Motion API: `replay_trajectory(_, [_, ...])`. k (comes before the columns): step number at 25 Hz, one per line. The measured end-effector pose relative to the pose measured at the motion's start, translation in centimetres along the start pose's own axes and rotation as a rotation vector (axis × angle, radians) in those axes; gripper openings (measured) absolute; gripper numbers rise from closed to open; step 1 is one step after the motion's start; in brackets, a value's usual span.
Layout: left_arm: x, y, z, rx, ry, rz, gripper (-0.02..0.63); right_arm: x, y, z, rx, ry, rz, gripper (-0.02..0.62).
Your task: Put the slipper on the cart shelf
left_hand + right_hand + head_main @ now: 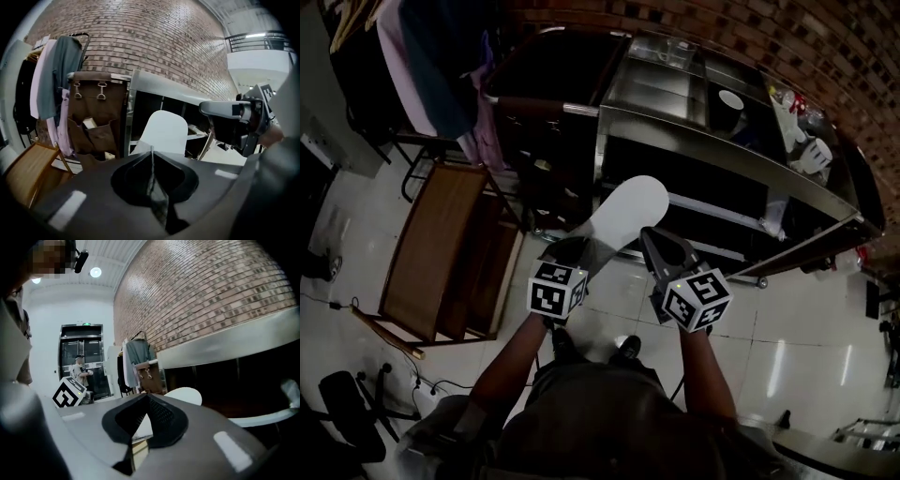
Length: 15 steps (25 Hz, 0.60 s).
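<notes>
Left gripper (577, 248): jaws together, pinching the heel end of the white slipper (628, 211). Slipper is in the air over the tiled floor (787, 328), toe toward the steel cart (712, 150). Right gripper (651, 234): jaws clamped on the slipper's side edge.

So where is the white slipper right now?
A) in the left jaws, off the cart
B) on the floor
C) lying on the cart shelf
A: the jaws of the left gripper are shut on the white slipper, in the air before the cart.
</notes>
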<state>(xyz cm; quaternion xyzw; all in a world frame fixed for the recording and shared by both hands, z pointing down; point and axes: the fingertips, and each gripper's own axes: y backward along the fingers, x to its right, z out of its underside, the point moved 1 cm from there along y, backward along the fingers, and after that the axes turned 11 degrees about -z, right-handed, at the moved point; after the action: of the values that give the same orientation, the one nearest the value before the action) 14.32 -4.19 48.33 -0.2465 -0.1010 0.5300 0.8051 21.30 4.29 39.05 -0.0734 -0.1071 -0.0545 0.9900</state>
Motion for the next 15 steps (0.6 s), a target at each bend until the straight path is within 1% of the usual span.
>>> replay_trajectory(4, [7.5, -3.8, -1.6, -0.009, -0.026, 0.023, 0.017, 4.7, 7.5, -0.2, 0.031, -0.016, 0.059, -0.002])
replay_trajectory(8, [13.8, -7.1, -3.2, -0.019, -0.055, 0.036, 0.017, 9.1, 13.4, 0.0, 0.051, -0.039, 0.102, -0.002])
replay_trajectory(12, [18.7, -9.8, -4.2, -0.025, -0.077, 0.065, 0.017, 12.4, 17.5, 0.0, 0.088, -0.064, 0.151, -0.002])
replay_trajectory(15, [21.3, -11.8, -4.7, -0.038, -0.096, 0.092, 0.018, 14.2, 19.3, 0.2, 0.106, -0.081, 0.187, -0.002])
